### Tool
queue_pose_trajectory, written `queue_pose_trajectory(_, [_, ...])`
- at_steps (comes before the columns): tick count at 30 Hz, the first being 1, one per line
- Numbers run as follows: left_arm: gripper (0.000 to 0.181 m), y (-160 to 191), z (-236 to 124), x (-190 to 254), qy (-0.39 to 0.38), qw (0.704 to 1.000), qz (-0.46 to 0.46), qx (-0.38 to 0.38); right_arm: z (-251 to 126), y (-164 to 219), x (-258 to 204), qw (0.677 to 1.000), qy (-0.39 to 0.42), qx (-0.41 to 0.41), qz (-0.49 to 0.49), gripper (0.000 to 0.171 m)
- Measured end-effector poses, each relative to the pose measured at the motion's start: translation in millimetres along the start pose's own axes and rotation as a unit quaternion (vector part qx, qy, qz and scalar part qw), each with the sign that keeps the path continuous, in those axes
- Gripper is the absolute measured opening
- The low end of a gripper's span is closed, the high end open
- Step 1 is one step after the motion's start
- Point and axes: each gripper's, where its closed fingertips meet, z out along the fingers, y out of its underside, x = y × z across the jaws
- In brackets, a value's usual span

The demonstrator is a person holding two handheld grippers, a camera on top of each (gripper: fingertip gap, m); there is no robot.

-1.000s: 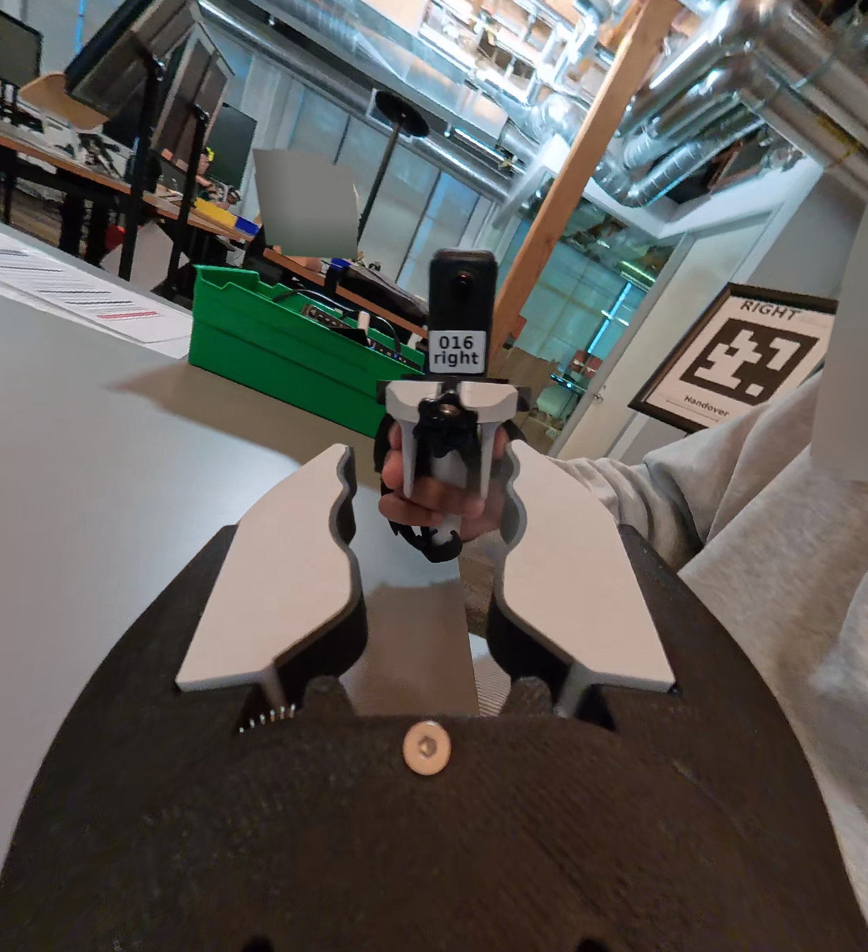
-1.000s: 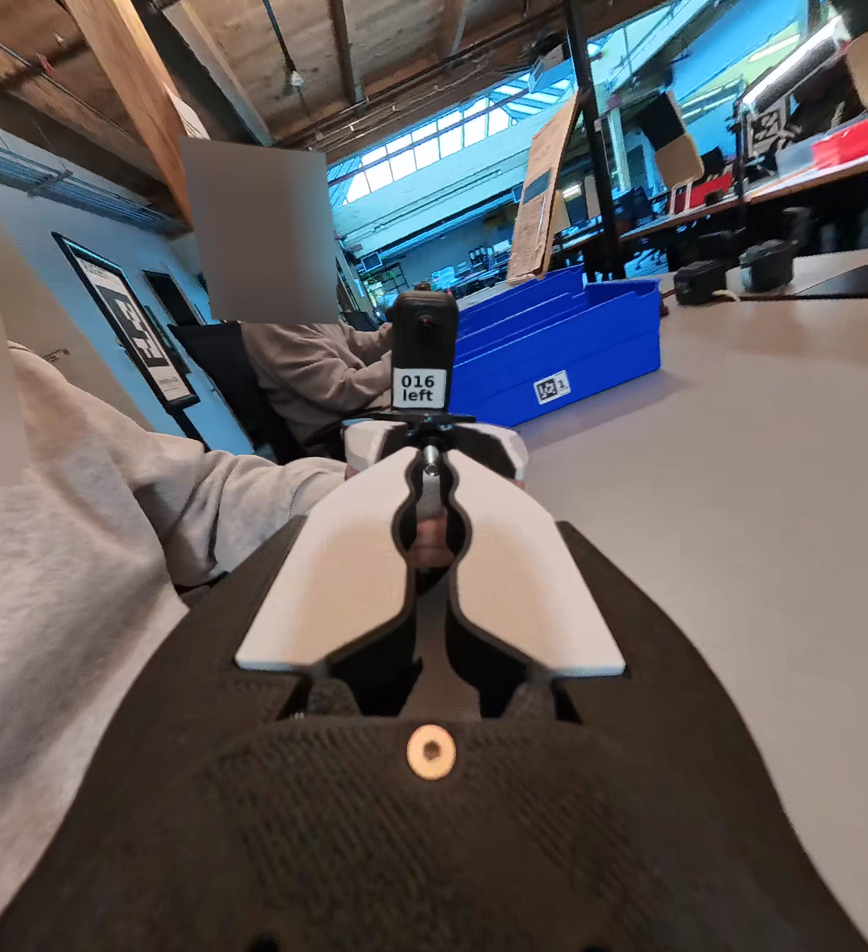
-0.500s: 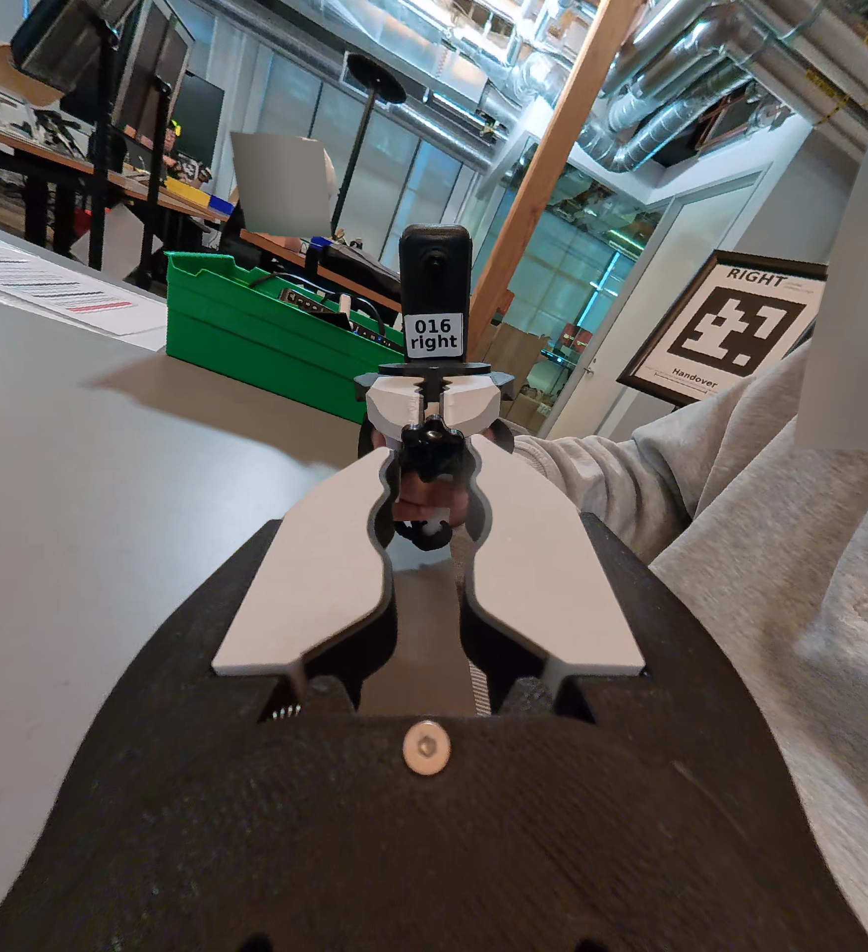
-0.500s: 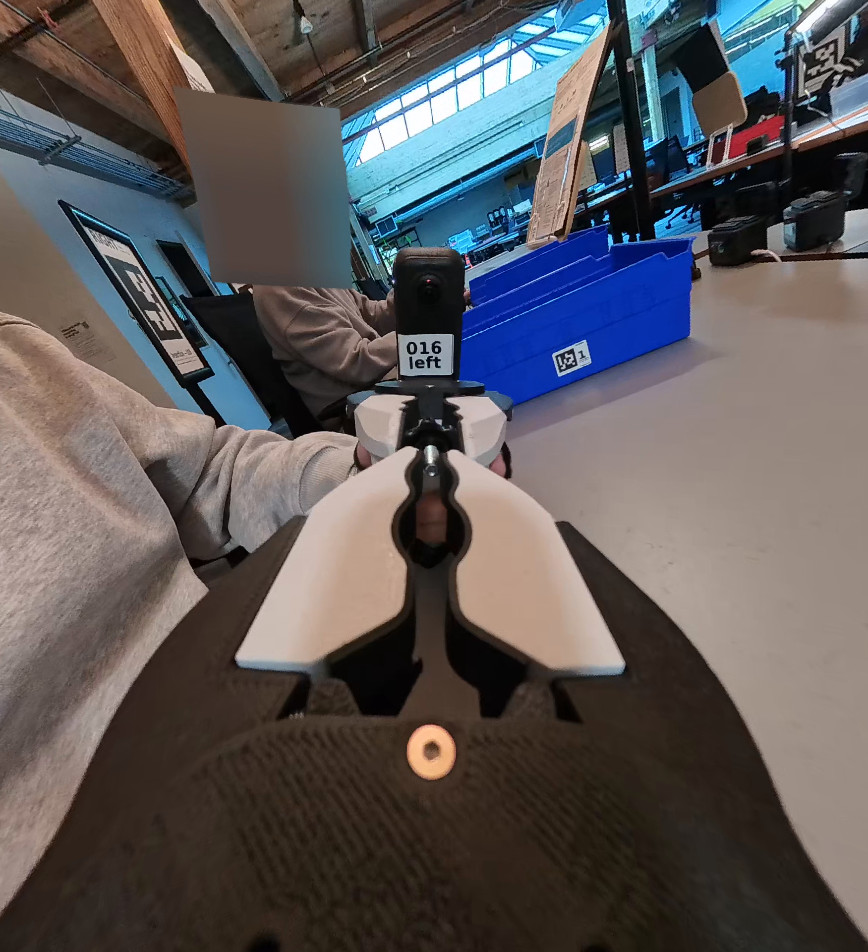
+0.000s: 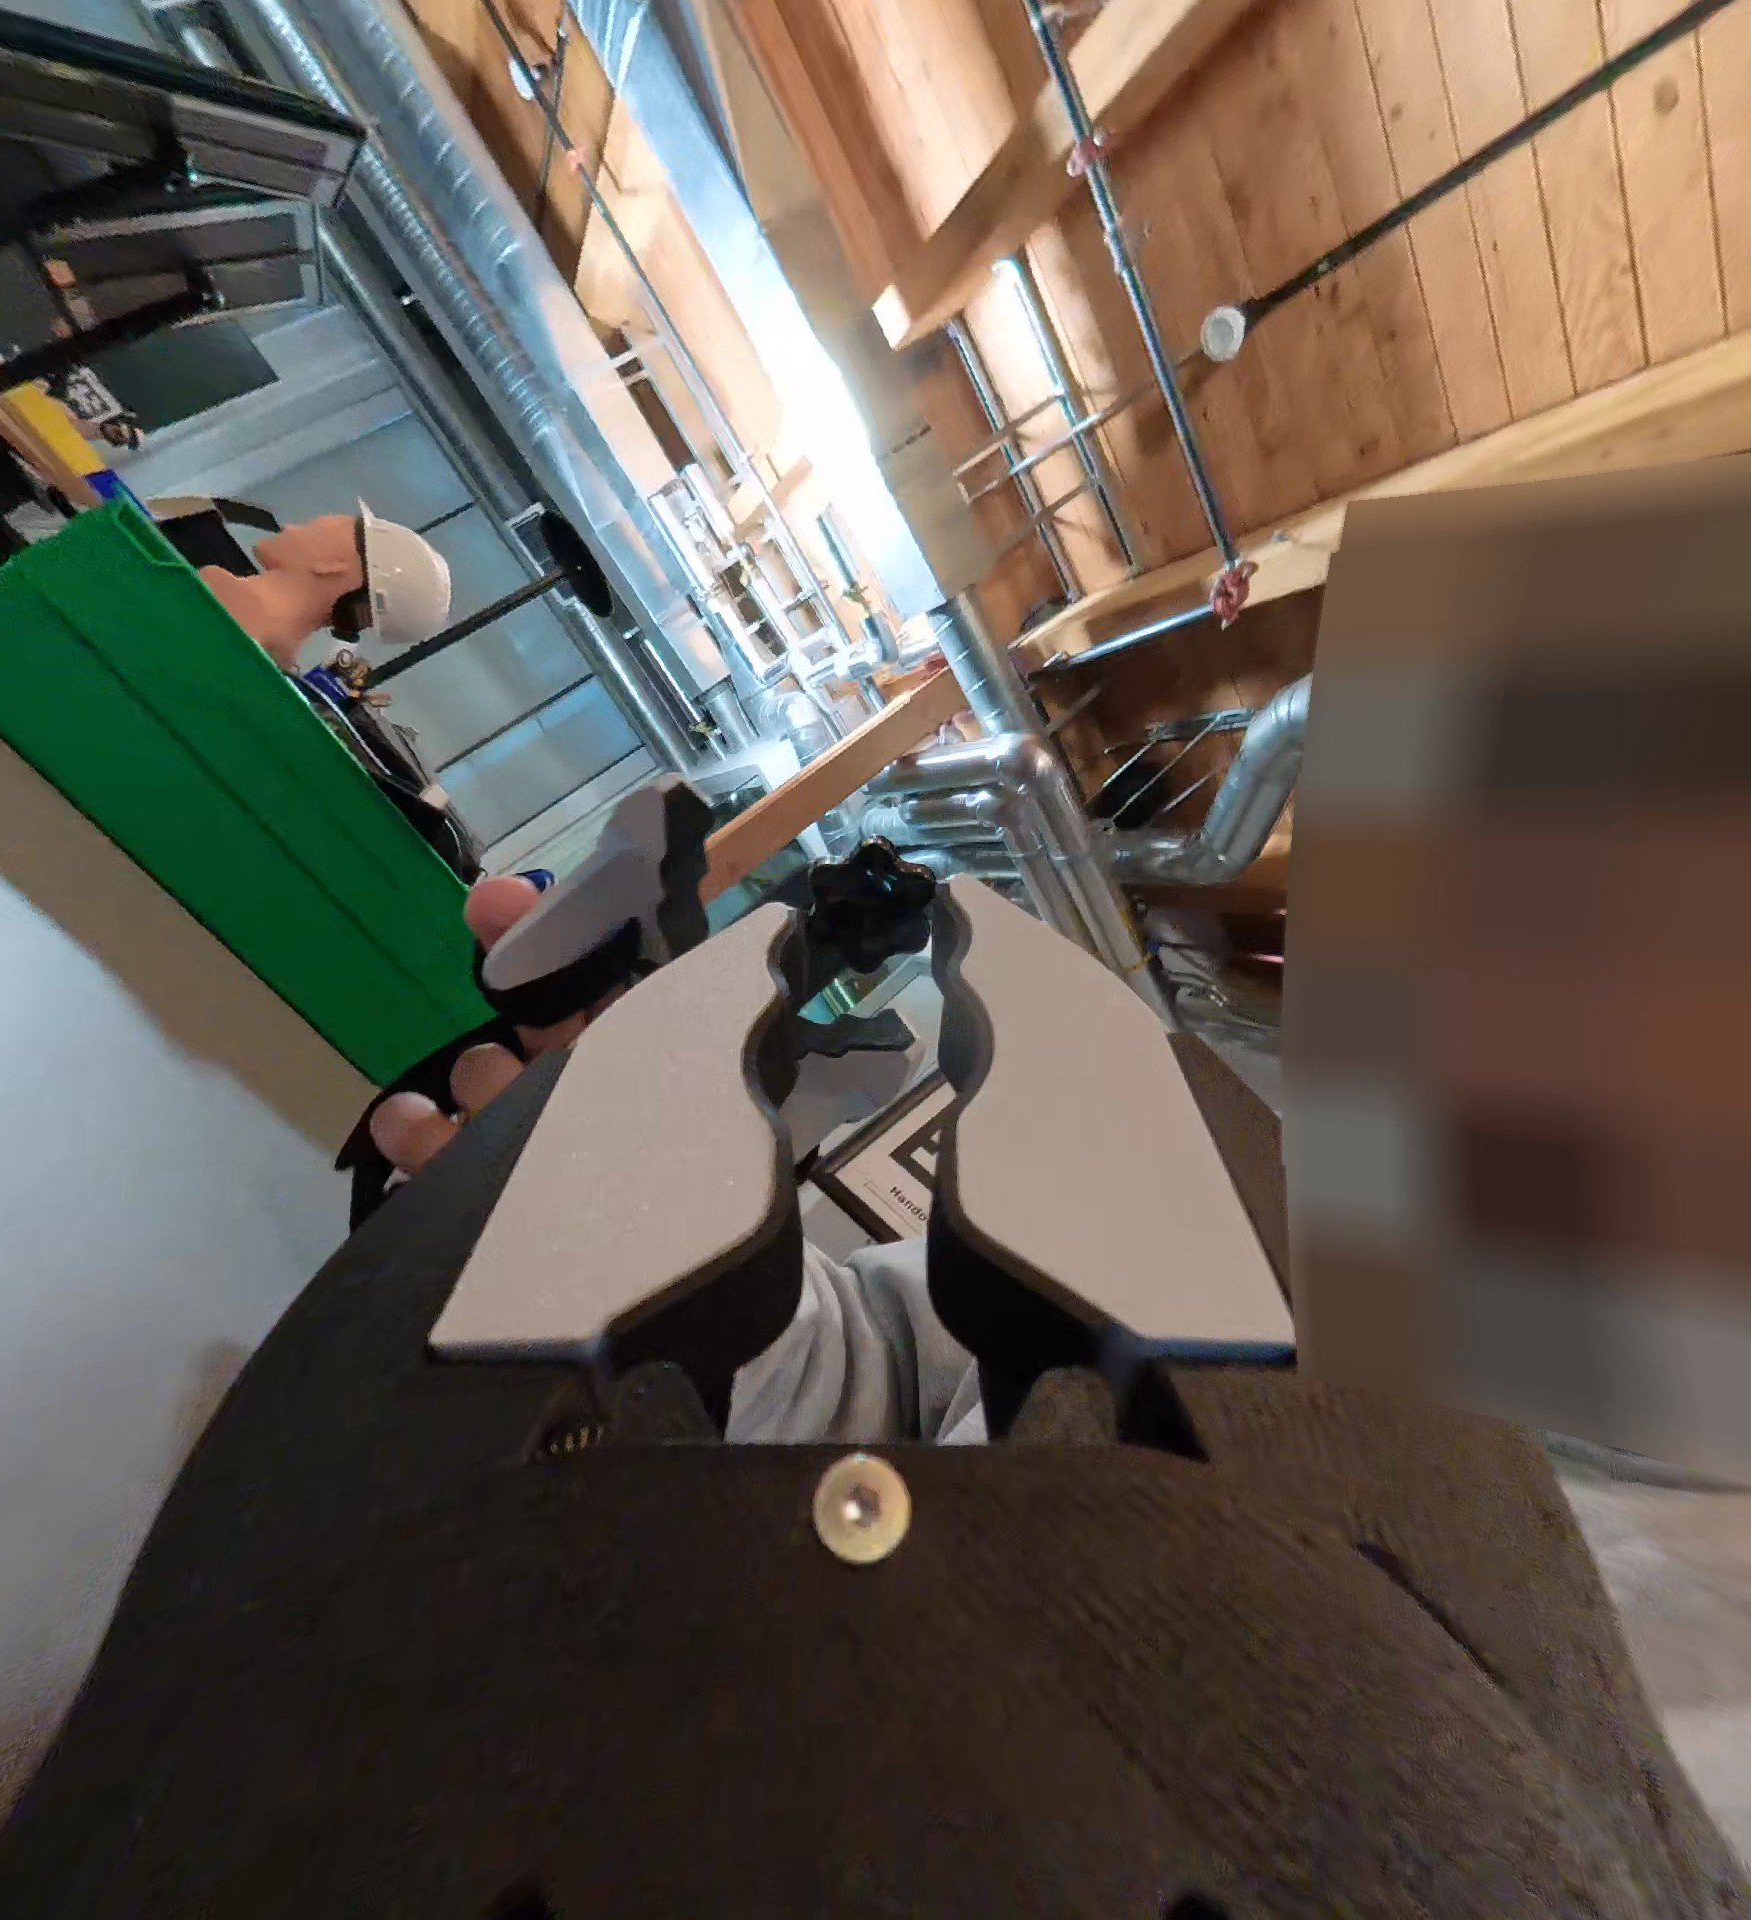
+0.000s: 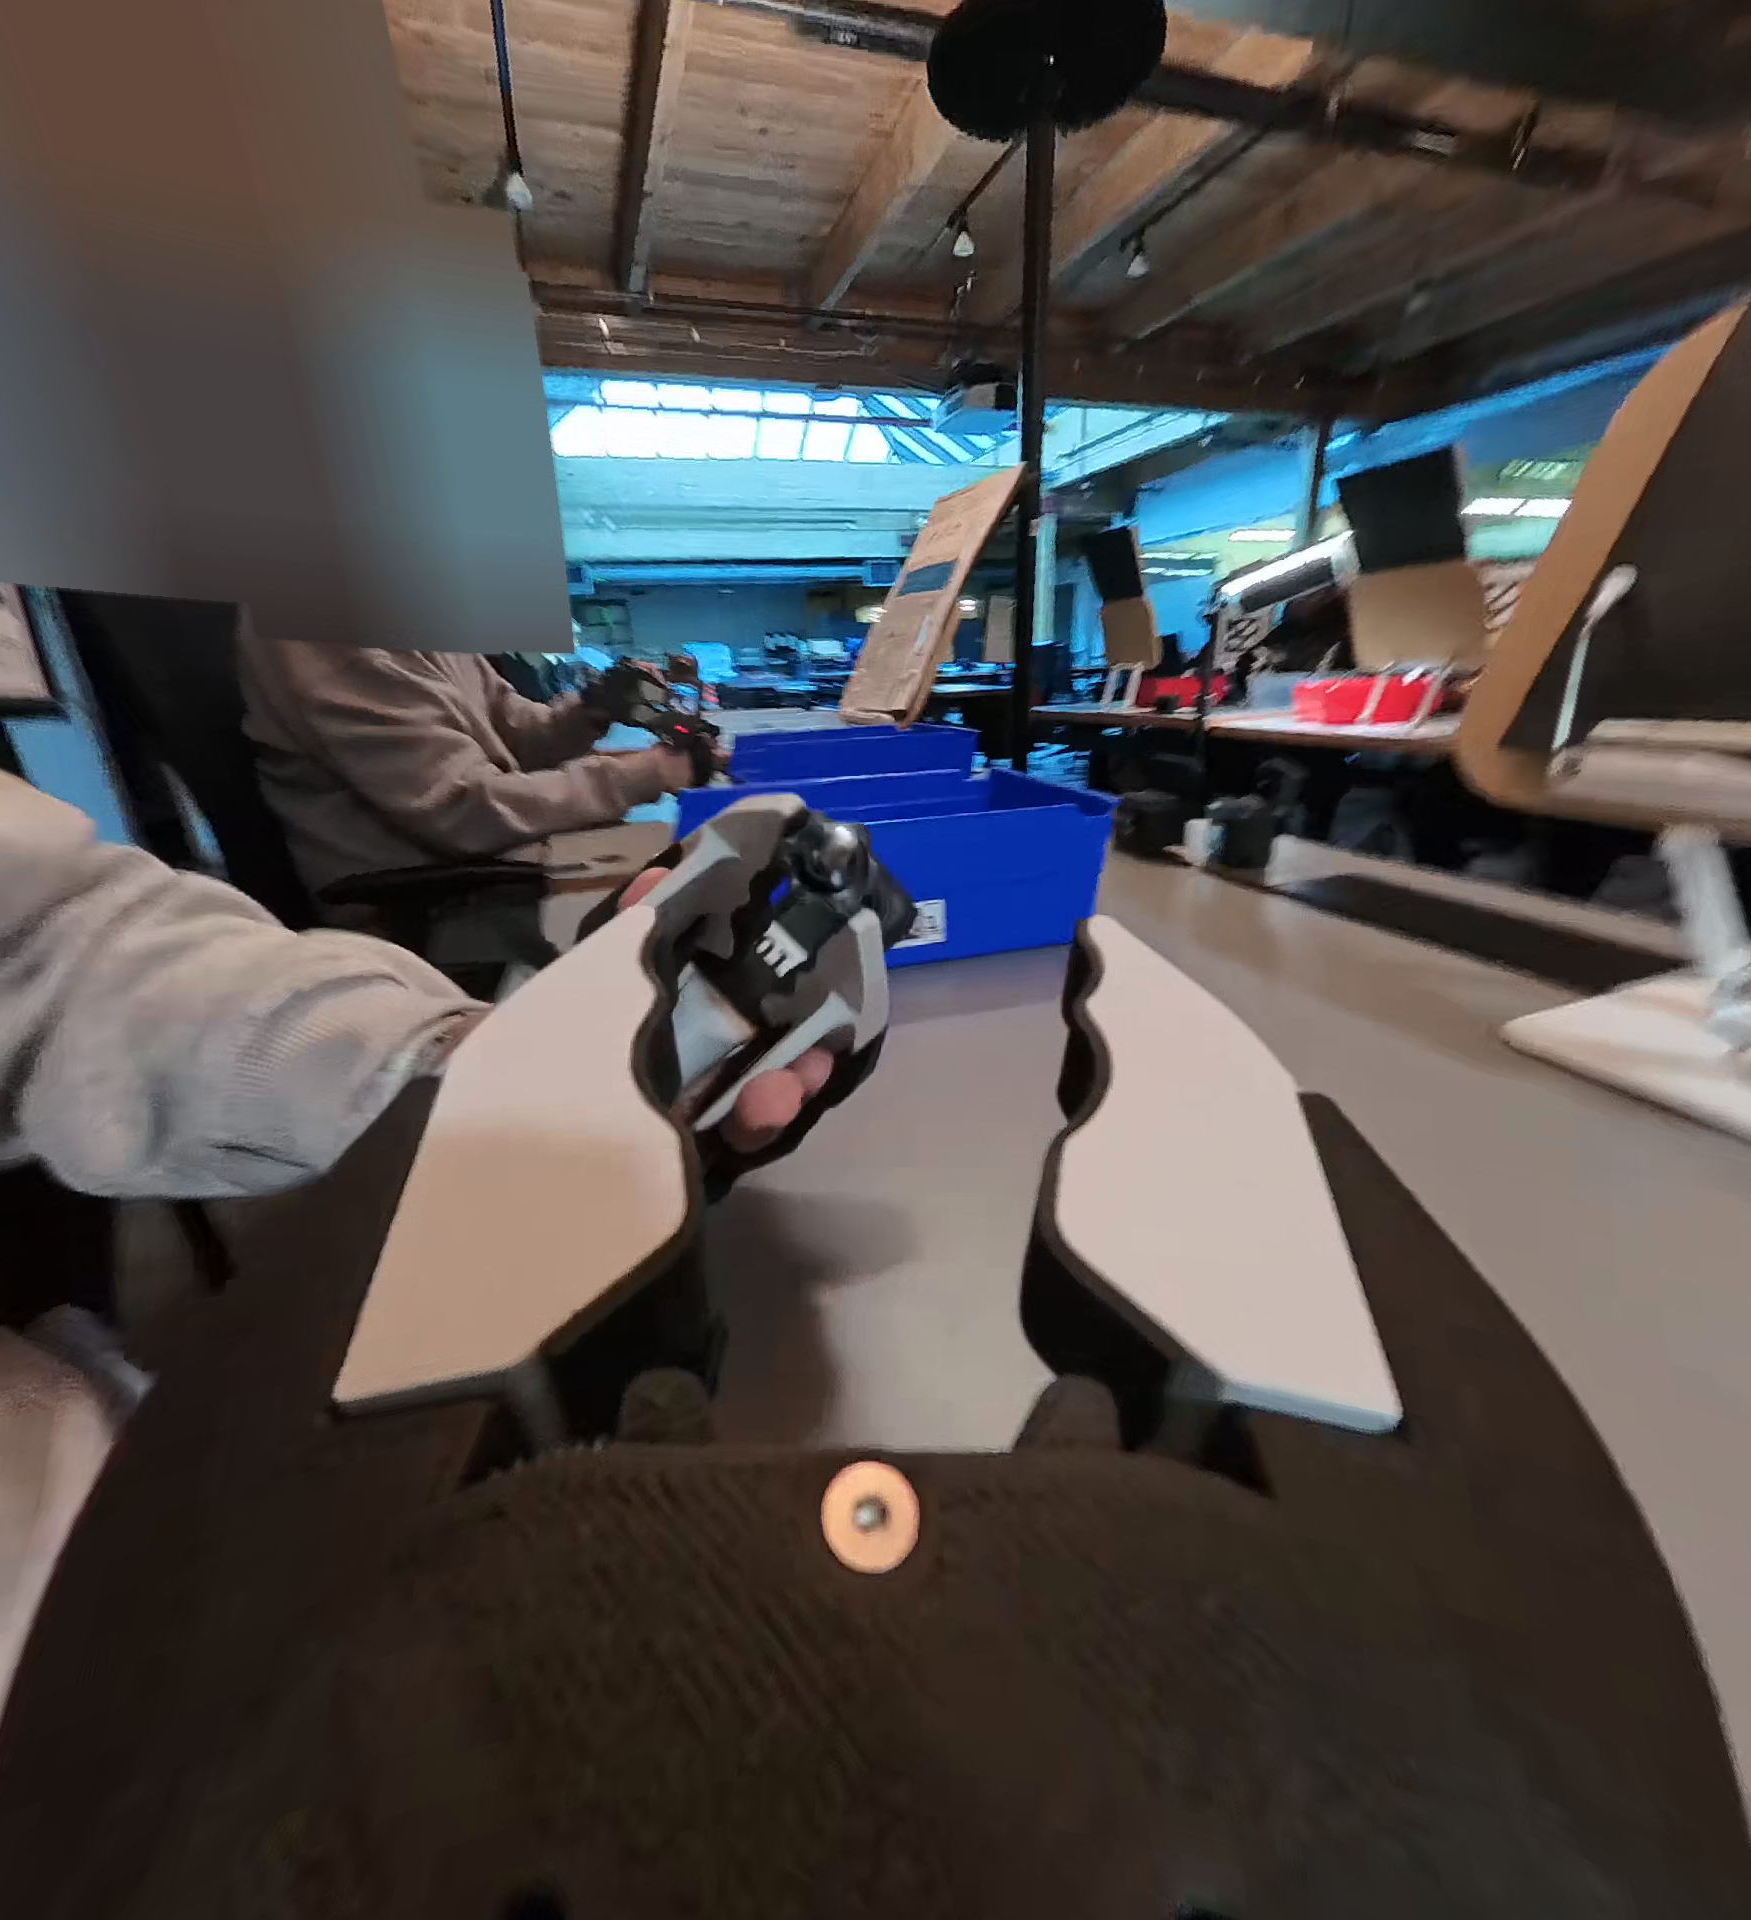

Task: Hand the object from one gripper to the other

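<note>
The object is a small black star-shaped knob [image 5: 866, 906] on a short stem. In the left wrist view my left gripper [image 5: 866, 935] is shut on it, the knob sticking out between the fingertips, and the view is tilted up toward the ceiling. My right gripper [image 5: 590, 920] shows just to the left of it, apart from the knob. In the right wrist view my right gripper [image 6: 866, 982] is open and empty above the grey table [image 6: 1422, 1091]. The left gripper [image 6: 777, 966] is tilted in front of the right gripper's left finger [image 6: 538, 1122].
A green bin [image 5: 175, 790] stands on the table to the left, with a dummy head in a white hard hat [image 5: 398, 582] behind it. A blue bin [image 6: 975, 847] stands ahead, a white stand base [image 6: 1681, 1039] at the right. Another person [image 6: 414, 748] sits at the back left.
My right gripper held the knob while the left closed on it. Now the right gripper has opened and let go, and the left has tilted up and away with the knob.
</note>
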Motion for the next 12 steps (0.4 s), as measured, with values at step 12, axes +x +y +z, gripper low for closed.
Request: queue_pose_trajectory(12, [0.023,8.5,-14.7,-41.7,-0.086,0.976,-0.127,0.157,4.4,18.5,4.1,0.917,0.131,-0.15,-0.347,0.05])
